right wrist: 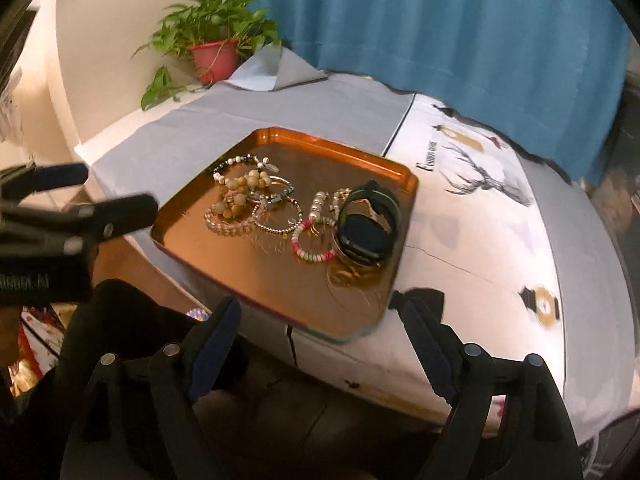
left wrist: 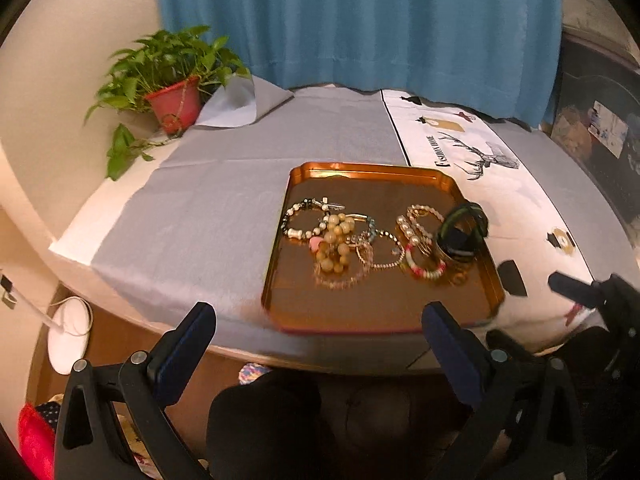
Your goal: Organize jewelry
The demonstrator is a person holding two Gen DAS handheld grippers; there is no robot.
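A copper tray (left wrist: 372,308) lies at the table's near edge; it also shows in the right wrist view (right wrist: 256,276). On it lie several bracelets: a big tan bead bracelet (left wrist: 336,240) (right wrist: 240,190), a pink and white bead bracelet (left wrist: 426,268) (right wrist: 314,246), a thin gold chain bracelet (left wrist: 384,250) (right wrist: 278,216) and a black watch (left wrist: 462,236) (right wrist: 366,226). My left gripper (left wrist: 320,320) is open and empty, just short of the tray's near rim. My right gripper (right wrist: 322,320) is open and empty, near the tray's near right corner.
The table wears a grey cloth (left wrist: 200,208) and a white printed cloth (right wrist: 480,232). A potted plant in a red pot (left wrist: 174,102) stands at the back left. A blue curtain (left wrist: 360,20) hangs behind. The floor and clutter lie below the table edge.
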